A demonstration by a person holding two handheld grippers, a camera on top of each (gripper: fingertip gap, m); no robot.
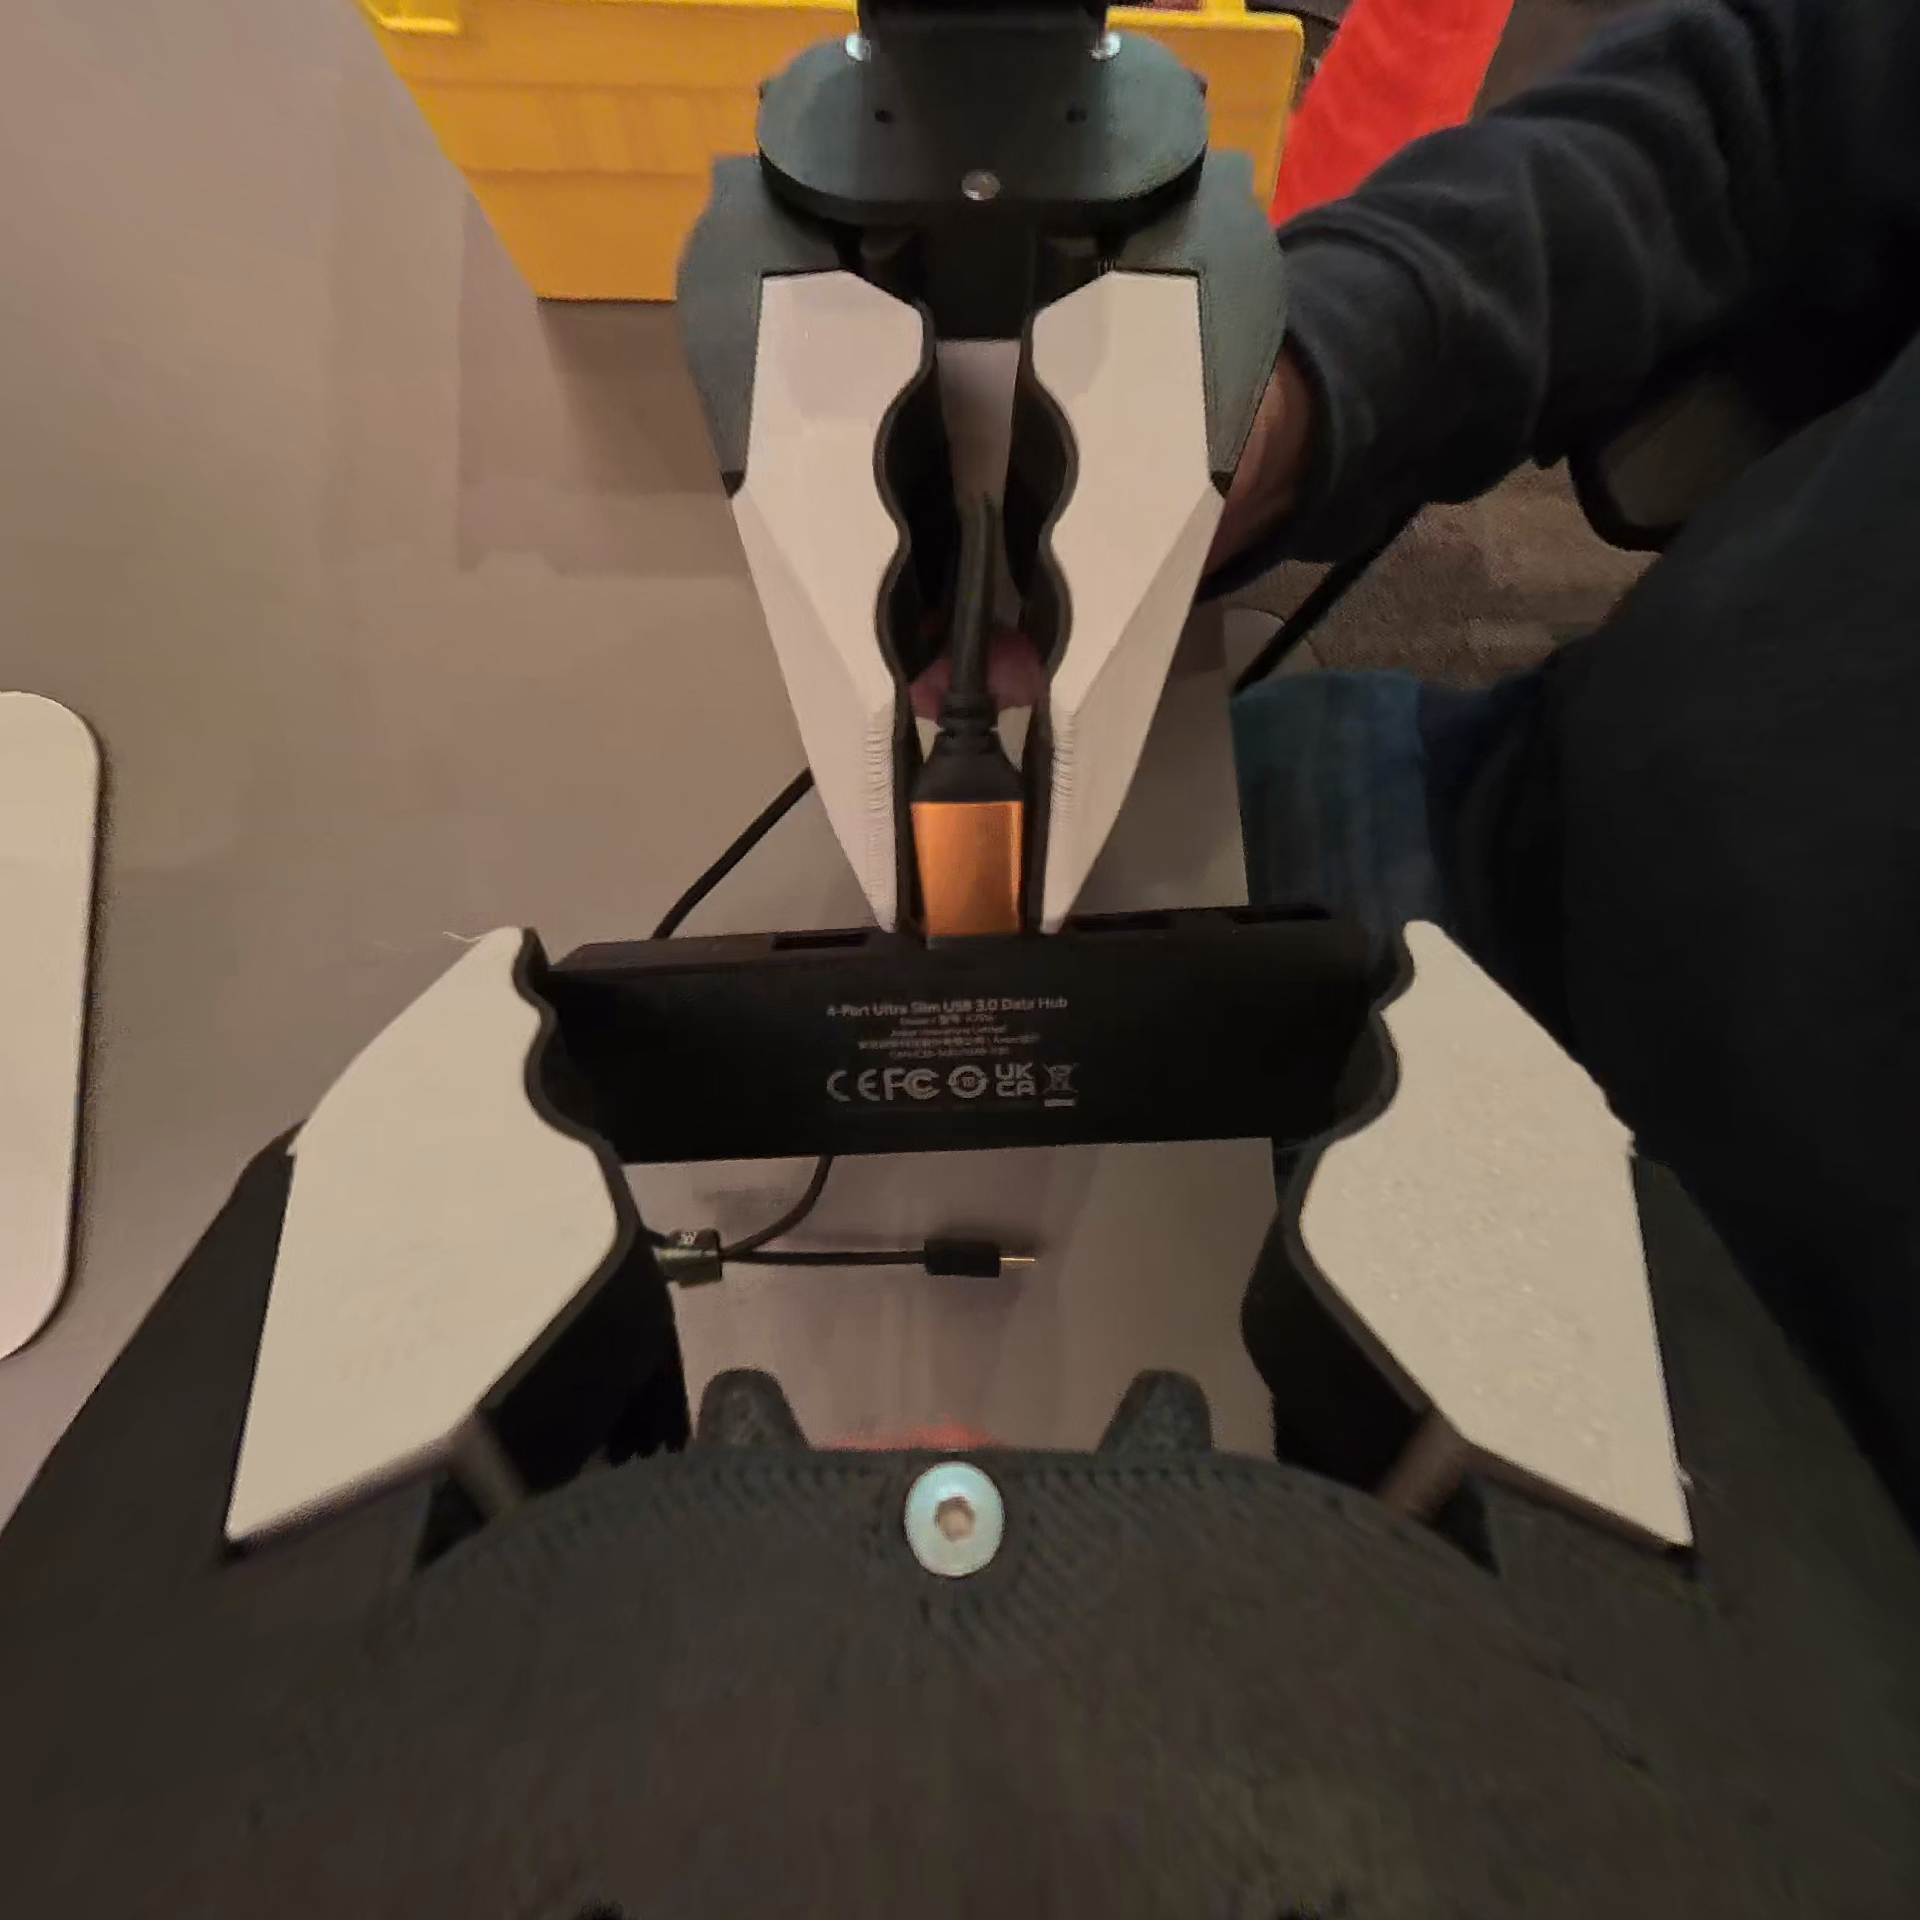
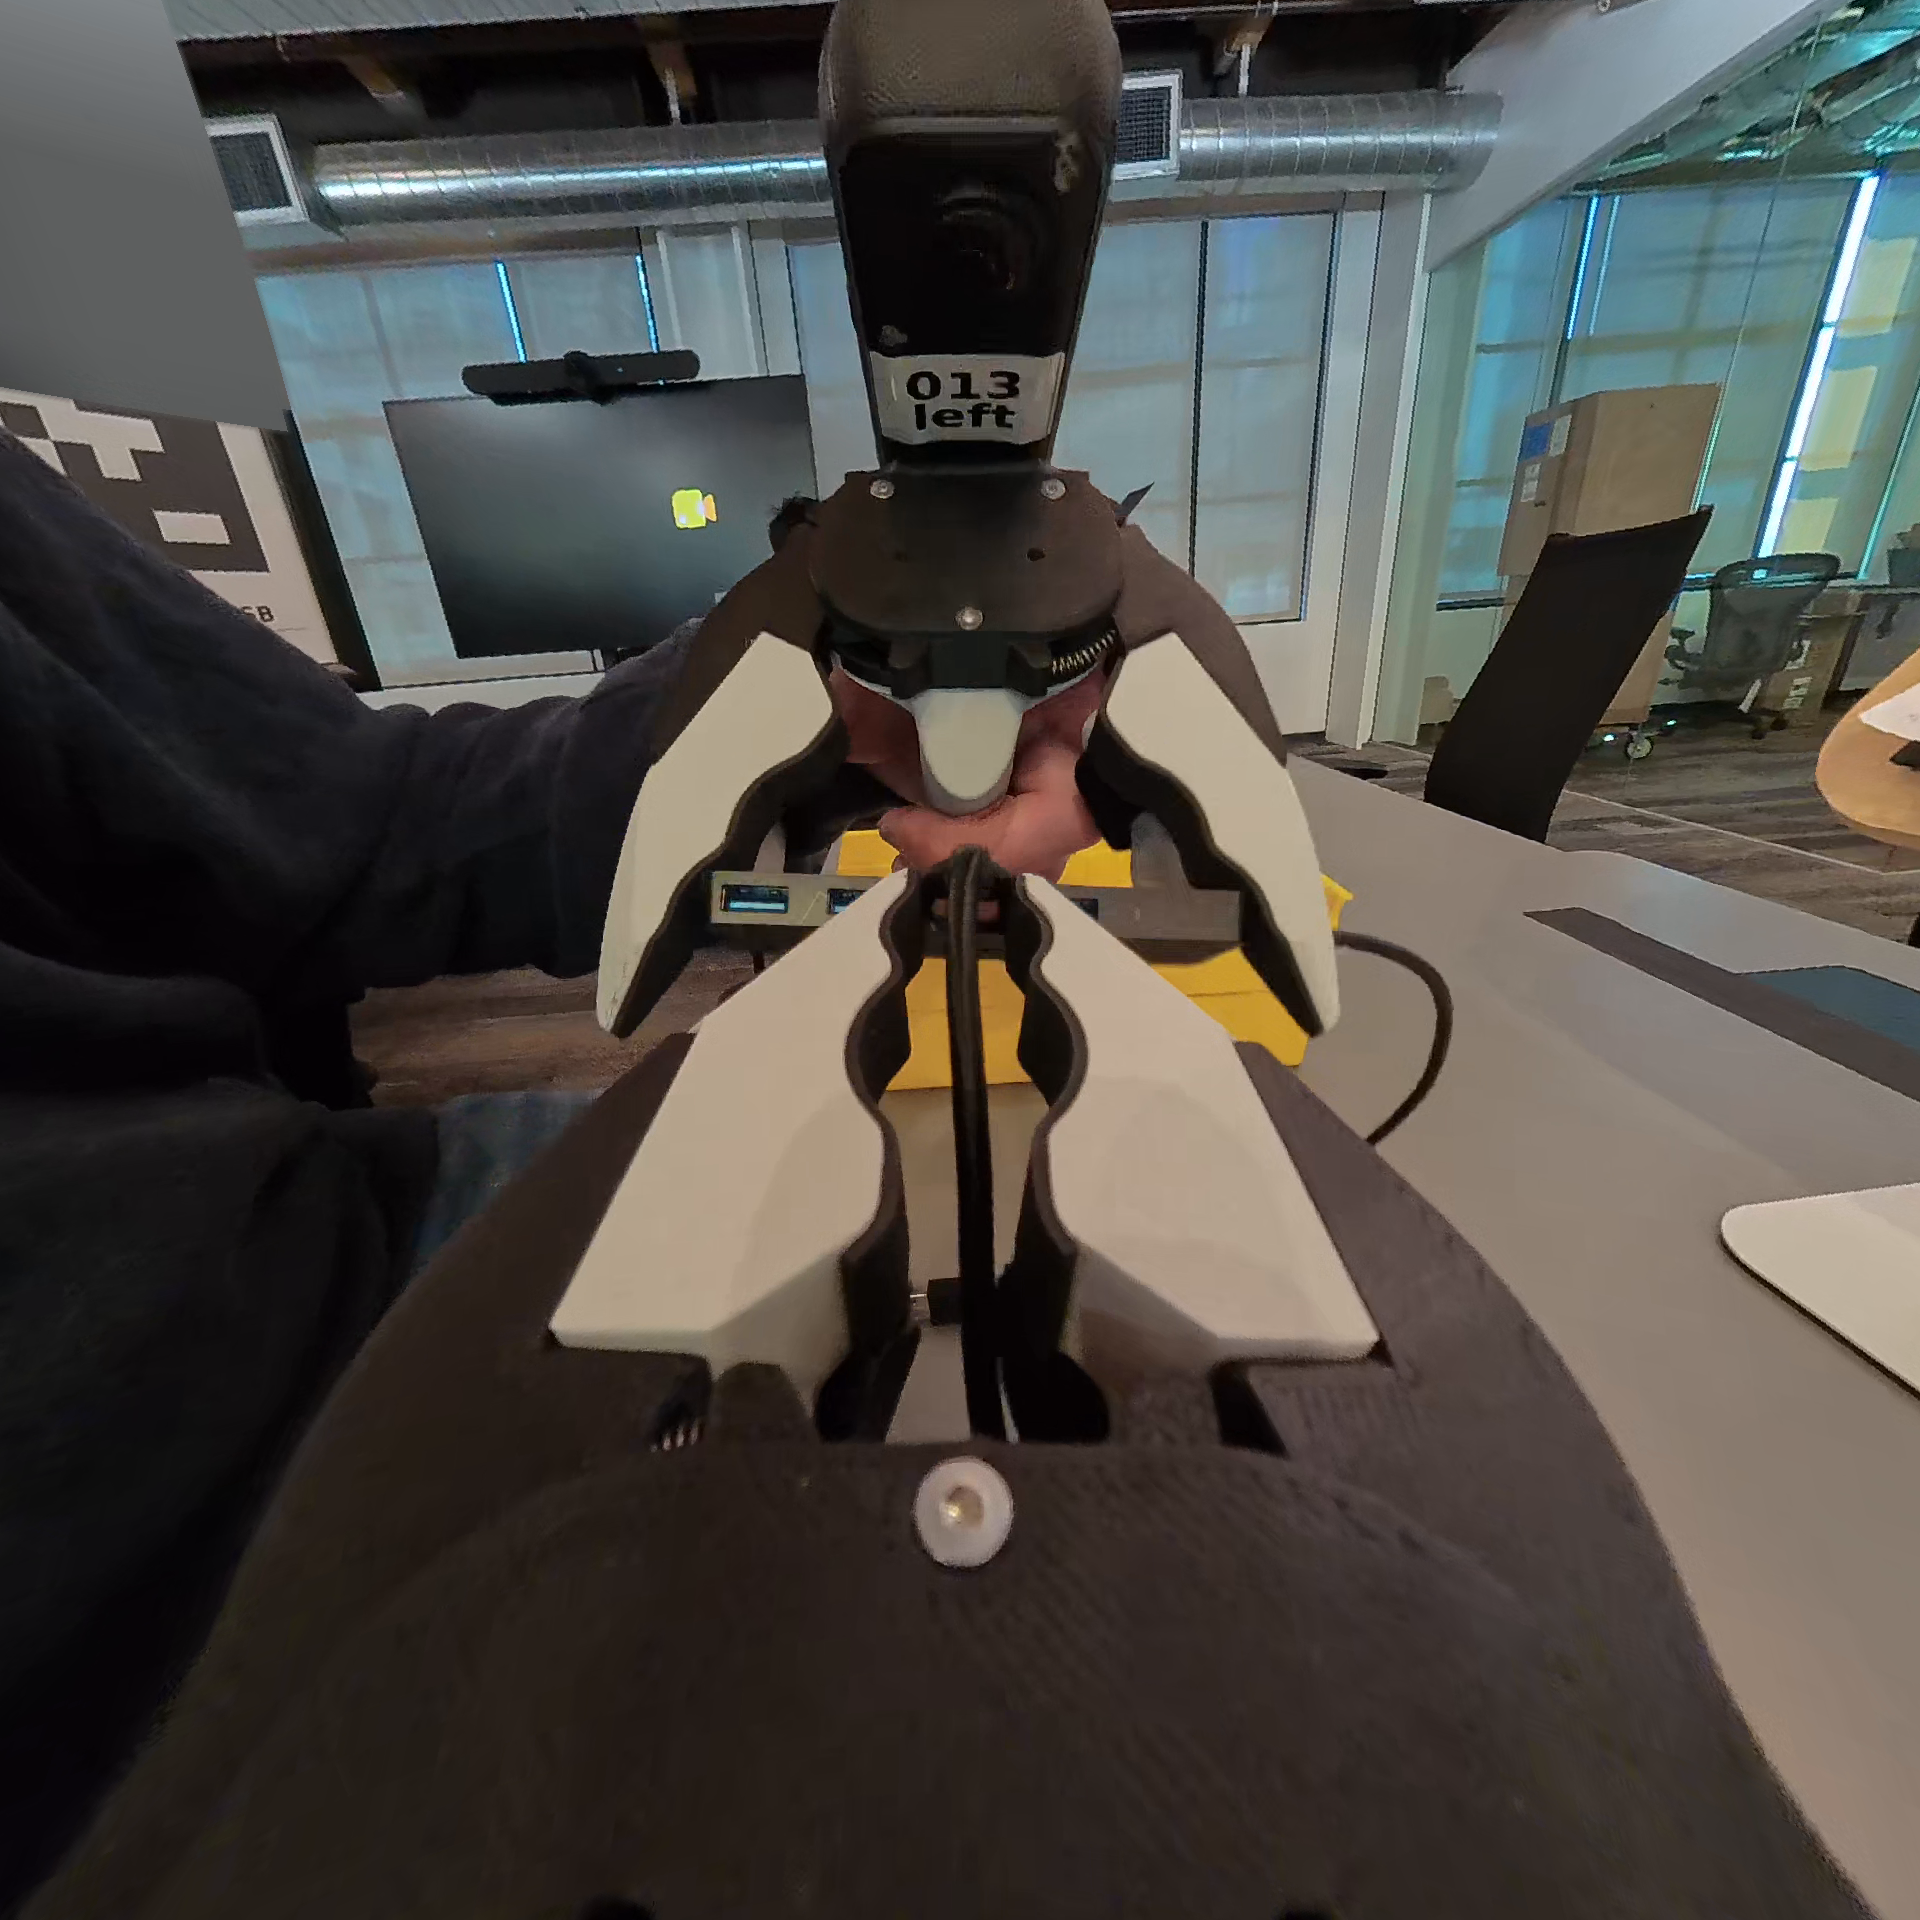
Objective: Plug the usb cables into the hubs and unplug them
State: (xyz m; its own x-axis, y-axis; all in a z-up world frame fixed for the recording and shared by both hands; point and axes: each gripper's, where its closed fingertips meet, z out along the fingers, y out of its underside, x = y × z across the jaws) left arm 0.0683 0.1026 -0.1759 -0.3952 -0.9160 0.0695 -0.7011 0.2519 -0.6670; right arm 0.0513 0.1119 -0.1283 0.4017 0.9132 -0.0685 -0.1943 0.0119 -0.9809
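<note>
My left gripper (image 1: 961,987) is shut on a black USB hub (image 1: 956,1081), gripping it by its two ends above the grey table (image 1: 312,520). My right gripper (image 1: 971,914) comes in from the far side, shut on an orange-shelled USB plug (image 1: 966,862). The plug's shell meets the hub's port edge and its metal tip is hidden. In the right wrist view my right gripper (image 2: 961,888) pinches the plug, and its black cable (image 2: 968,1091) runs back between the fingers. Opposite it, the left gripper (image 2: 971,966) holds the hub (image 2: 1174,914), which shows blue ports.
A yellow bin (image 1: 582,156) stands at the table's far side, also seen in the right wrist view (image 2: 1195,997). A white pad (image 1: 42,1018) lies at the left. The hub's own thin cable with a small plug (image 1: 966,1259) lies on the table below. A person's dark sleeve (image 1: 1558,312) is at the right. My two grippers' fingertips are within a few centimetres of each other.
</note>
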